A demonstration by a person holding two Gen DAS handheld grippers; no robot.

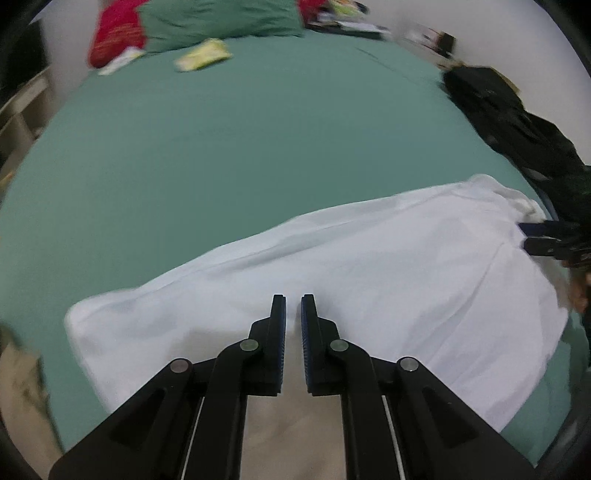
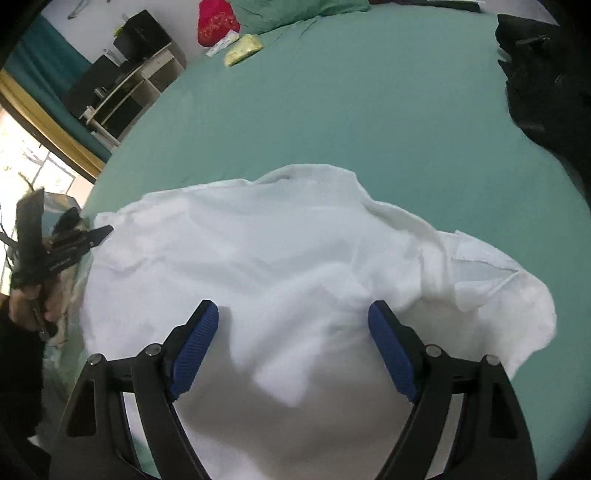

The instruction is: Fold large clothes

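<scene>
The left gripper [image 1: 293,306] points down over the near edge of the white shirt [image 1: 351,266]; its two fingers are almost closed, with only a thin gap, and it looks like no cloth is pinched between them, though the picture is blurry there. The right gripper [image 2: 291,314] is spread wide, its blue pads [image 2: 195,347] apart on each side of a soft hump of the shirt [image 2: 258,258]; the pads do not squeeze anything. The shirt lies flat and a bit wrinkled on the green bed sheet [image 1: 221,147], close to the near edge of the bed. Only the right view shows a hand [image 2: 26,299] holding the left gripper, and a shelf [image 2: 125,88] by the bed; both views show a yellow packet [image 1: 203,55], a red cloth [image 1: 114,33] and a dark pile of clothes [image 1: 517,125] farther away on the bed.
</scene>
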